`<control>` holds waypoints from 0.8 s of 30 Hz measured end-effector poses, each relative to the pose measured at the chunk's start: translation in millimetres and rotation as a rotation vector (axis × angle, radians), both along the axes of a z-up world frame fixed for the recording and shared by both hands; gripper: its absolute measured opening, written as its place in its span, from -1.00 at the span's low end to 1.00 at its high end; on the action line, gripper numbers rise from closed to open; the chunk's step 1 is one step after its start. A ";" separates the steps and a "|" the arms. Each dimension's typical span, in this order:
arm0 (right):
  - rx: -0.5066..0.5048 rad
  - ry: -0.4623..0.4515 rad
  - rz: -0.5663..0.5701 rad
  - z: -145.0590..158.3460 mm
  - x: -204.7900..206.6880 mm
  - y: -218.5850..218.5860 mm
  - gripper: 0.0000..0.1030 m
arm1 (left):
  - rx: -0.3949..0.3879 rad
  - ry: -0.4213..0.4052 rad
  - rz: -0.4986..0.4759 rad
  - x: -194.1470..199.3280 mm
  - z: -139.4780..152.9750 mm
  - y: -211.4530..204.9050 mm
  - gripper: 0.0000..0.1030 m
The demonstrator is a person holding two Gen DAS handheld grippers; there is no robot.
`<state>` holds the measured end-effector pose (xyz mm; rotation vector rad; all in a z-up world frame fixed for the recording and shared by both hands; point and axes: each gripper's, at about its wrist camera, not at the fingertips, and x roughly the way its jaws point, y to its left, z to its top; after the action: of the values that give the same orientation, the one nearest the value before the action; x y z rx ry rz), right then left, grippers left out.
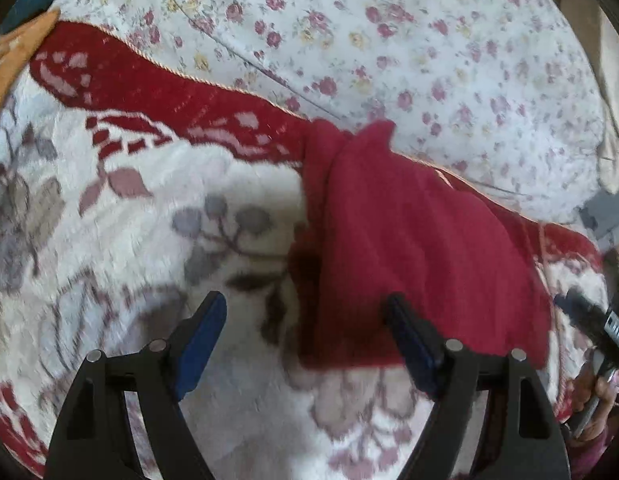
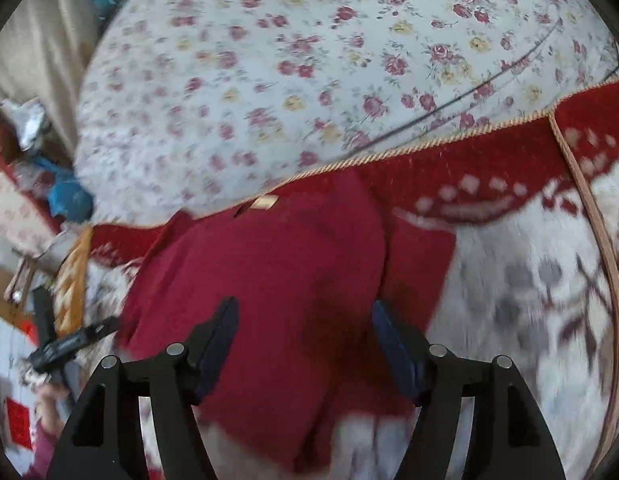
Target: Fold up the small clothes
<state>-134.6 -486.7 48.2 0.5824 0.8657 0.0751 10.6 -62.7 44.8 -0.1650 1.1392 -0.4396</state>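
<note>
In the left wrist view, the left gripper (image 1: 305, 312) is standing wide open at the bottom centre of the frame, with nothing between its blue-padded fingers (image 1: 201, 344). The dark red knitted garment (image 1: 409, 240) is lying right of centre; its lower edge is reaching across the gripper's right-hand finger, while the left-hand finger is sitting over bare blanket. Whether that finger is touching the cloth cannot be told.

In the right wrist view, the right gripper (image 2: 305, 316) is also standing wide open at the bottom centre, holding nothing. The garment (image 2: 269, 264) is filling the middle of the frame and is spreading under and between both fingers; contact cannot be confirmed because of blur.

The garment is appearing as a folded, plain red bundle with soft ridges, and a small pale tag (image 2: 265, 202) is showing at its upper edge. It is resting on a plush white blanket with a grey-and-red floral pattern and a red border (image 1: 149, 208), near the corded border edge. Beyond the border, a white sheet printed with small pink and yellow roses (image 1: 389, 40) is occupying the upper part of both frames.
</note>
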 end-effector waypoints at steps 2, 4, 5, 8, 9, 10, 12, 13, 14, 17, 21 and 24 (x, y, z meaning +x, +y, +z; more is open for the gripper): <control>-0.010 0.015 0.023 -5.8 -14.9 11.5 0.44 | -0.034 0.010 -0.013 -6.0 -4.6 2.3 0.58; -0.045 0.029 0.040 -13.3 -25.0 22.1 0.33 | -0.063 0.019 -0.008 -8.1 -12.9 4.4 0.58; -0.063 0.037 0.052 -17.7 -27.5 27.6 0.11 | -0.079 0.028 -0.001 -7.3 -16.5 5.4 0.58; -0.051 0.056 0.087 -30.9 -26.3 39.6 -0.18 | -0.131 0.034 0.024 -6.2 -21.8 8.9 0.59; -0.043 0.046 0.090 -34.9 -24.5 42.6 -0.23 | -0.128 0.023 0.019 -6.3 -21.0 7.9 0.59; -0.051 0.037 0.086 -36.2 -22.4 44.4 -0.28 | -0.122 0.014 0.013 -7.5 -20.2 7.5 0.59; -0.072 0.012 0.074 -36.6 -19.3 46.0 -0.50 | -0.116 0.004 0.006 -8.1 -20.4 5.0 0.59; -0.072 -0.003 0.063 -33.7 -18.6 45.8 -0.63 | -0.111 0.001 0.002 -8.1 -20.7 4.4 0.59; -0.088 -0.013 0.058 -29.8 -19.6 46.1 -0.73 | -0.112 0.000 0.001 -8.0 -20.7 4.7 0.59; -0.202 -0.034 0.068 -11.5 -25.5 51.1 -0.82 | -0.126 0.006 0.003 -6.9 -20.7 6.8 0.59; -0.196 -0.018 0.007 -5.5 -40.9 26.4 -0.87 | -0.138 0.007 -0.006 -7.8 -19.5 9.5 0.59; -0.196 0.041 -0.053 -20.8 -49.5 11.9 -1.00 | -0.124 -0.001 -0.036 -10.4 -18.1 8.5 0.59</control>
<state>-184.1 -474.9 27.4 0.4241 0.8857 -0.0692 0.2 -54.2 26.7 -0.2530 1.1159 -0.5432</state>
